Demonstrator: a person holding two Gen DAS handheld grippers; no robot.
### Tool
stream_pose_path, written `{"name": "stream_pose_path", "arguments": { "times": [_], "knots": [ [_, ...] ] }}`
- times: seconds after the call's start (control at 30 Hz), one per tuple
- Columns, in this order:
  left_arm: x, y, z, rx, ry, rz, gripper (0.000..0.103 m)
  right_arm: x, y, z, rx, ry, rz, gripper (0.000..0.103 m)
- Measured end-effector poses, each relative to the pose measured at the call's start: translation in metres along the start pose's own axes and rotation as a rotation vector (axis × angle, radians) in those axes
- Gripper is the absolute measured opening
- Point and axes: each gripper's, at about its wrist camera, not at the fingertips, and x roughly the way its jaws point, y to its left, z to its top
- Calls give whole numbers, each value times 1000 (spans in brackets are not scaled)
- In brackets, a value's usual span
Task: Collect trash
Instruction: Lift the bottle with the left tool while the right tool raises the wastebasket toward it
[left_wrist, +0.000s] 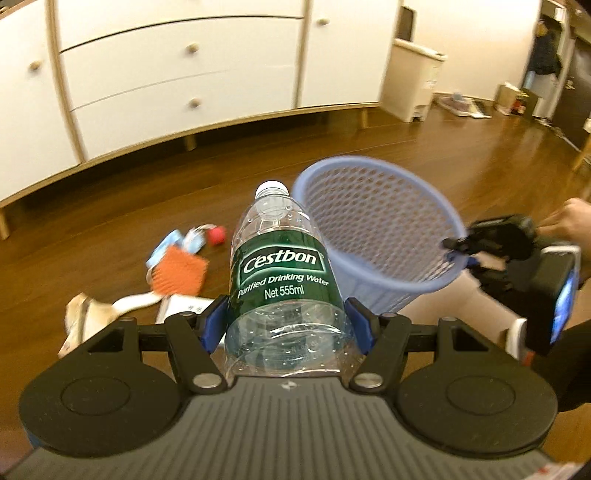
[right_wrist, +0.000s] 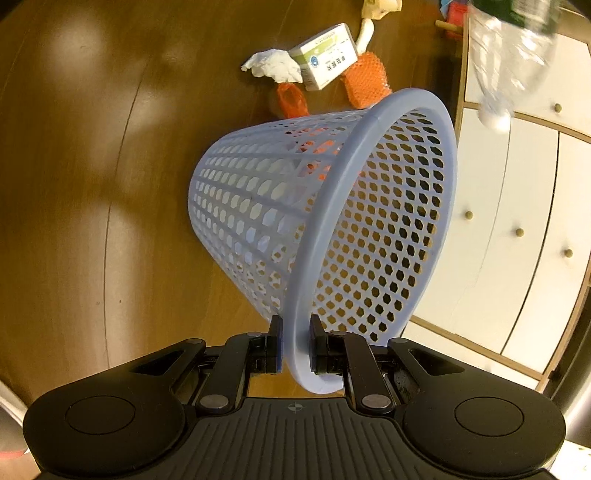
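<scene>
A brown wooden floor (right_wrist: 92, 184) runs up to a white cabinet (left_wrist: 177, 74). The left gripper (left_wrist: 286, 325) is clamped on a clear, empty water bottle (left_wrist: 280, 280) with a green label, held beside the basket's mouth. The right gripper (right_wrist: 295, 343) pinches the rim of a tilted blue mesh basket (right_wrist: 369, 229), lifted off the floor. Only the right view shows a white box (right_wrist: 325, 55), crumpled tissue (right_wrist: 273, 66) and orange netting (right_wrist: 365, 81) clearly; the left view alone shows a cream bin (left_wrist: 413, 81).

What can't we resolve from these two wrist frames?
- Basket bottom: right wrist view, mesh wall hides contents.
- Bottle base: left wrist view, cut off by the left gripper body.
- Bottle in right wrist view: blurred, cropped by the top edge.
- Floor litter: left wrist view, motion-blurred.
</scene>
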Motion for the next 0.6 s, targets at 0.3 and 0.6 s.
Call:
{"name": "stream_pose_path", "arguments": {
  "times": [0.3,0.6],
  "knots": [
    [15,-34,25,79,15,-105,63,-5,2,-6,-12,-16,11,9],
    [36,-48,43,81,29,-191,65,-8,4,-6,-9,-23,11,9]
  ]
}}
